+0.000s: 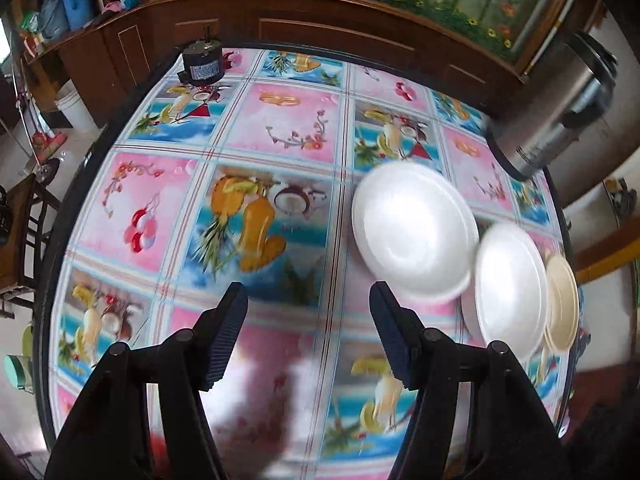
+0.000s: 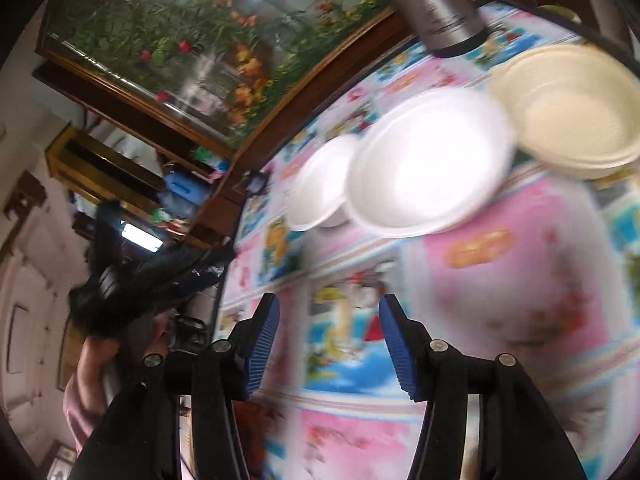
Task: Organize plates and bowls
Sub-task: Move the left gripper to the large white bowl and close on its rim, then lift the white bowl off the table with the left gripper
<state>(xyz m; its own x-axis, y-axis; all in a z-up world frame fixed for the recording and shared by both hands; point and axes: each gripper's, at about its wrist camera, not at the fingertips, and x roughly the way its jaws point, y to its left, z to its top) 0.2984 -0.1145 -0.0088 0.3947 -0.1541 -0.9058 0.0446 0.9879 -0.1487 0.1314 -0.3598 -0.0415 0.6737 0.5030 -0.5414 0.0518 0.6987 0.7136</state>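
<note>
On a table with a fruit-patterned cloth (image 1: 256, 128) lie a white plate (image 1: 414, 232), a second white plate (image 1: 510, 284) to its right, and a cream bowl (image 1: 562, 304) beyond that. My left gripper (image 1: 308, 290) hangs open above the cloth, just left of the nearer white plate, with nothing between its fingers. In the right wrist view the large white plate (image 2: 430, 164) sits between a smaller white dish (image 2: 320, 182) and stacked cream bowls (image 2: 572, 116). My right gripper (image 2: 330, 300) is open over the cloth, short of the dishes and empty.
A steel flask (image 1: 560, 112) stands at the table's far right edge, close behind the plates. A small black motor-like can (image 1: 202, 66) sits at the far left corner. A wooden cabinet (image 1: 320, 28) runs behind the table. A wooden chair (image 1: 24, 232) stands at the left.
</note>
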